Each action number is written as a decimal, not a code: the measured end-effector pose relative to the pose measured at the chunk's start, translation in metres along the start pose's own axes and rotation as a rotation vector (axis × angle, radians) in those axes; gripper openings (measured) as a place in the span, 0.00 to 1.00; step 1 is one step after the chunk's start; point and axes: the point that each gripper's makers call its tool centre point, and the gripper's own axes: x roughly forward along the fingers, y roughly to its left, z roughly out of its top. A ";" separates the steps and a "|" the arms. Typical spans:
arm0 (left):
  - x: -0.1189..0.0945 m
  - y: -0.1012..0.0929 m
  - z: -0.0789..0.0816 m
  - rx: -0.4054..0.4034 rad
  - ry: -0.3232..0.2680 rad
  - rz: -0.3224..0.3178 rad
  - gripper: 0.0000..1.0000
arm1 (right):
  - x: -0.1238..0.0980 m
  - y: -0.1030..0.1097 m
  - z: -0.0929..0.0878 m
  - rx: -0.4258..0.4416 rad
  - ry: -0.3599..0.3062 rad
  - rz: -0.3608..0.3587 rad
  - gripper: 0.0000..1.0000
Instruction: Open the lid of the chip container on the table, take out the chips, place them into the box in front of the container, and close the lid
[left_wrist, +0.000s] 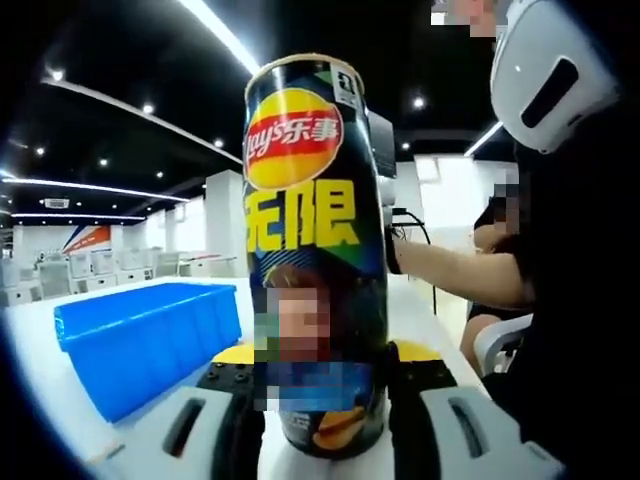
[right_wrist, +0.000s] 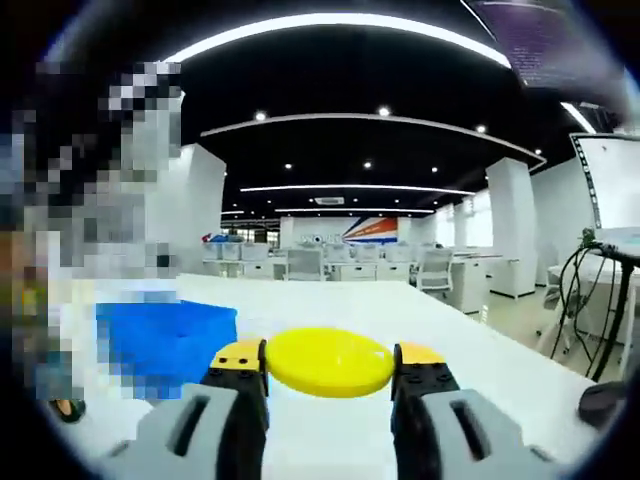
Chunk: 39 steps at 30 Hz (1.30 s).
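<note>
Two jaws of the left gripper (left_wrist: 322, 400) rose from the bottom of the left gripper view, clamped on the chip container (left_wrist: 315, 250), a tall dark Lay's can that stood upright through the frame's middle. Its base was cut off between the jaws, and part of its label was patched over. A blue box (left_wrist: 150, 340) sat at lower left on the white table (left_wrist: 40, 370). At upper right, a white gripper body (left_wrist: 550, 70) and a person's forearm (left_wrist: 460, 270) came in, partly hidden behind the can. Ceiling light strips and distant desks filled the background.

In the right gripper view, the right gripper (right_wrist: 330, 375) held the yellow lid (right_wrist: 330, 362) flat between its jaws at lower centre. The blue box (right_wrist: 165, 340) lay at lower left, its left end lost in mosaic. White tabletop (right_wrist: 480, 350) stretched back toward an office with desks, chairs and cables at far right.
</note>
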 end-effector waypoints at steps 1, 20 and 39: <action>0.000 0.000 -0.001 0.002 0.002 0.000 0.48 | 0.002 -0.006 -0.009 -0.035 0.026 -0.025 0.43; -0.001 0.002 -0.005 -0.001 0.022 0.002 0.48 | 0.010 -0.029 -0.087 -0.052 0.233 -0.097 0.43; 0.000 0.000 -0.006 0.010 0.032 0.006 0.48 | 0.005 -0.025 -0.092 -0.094 0.239 -0.065 0.45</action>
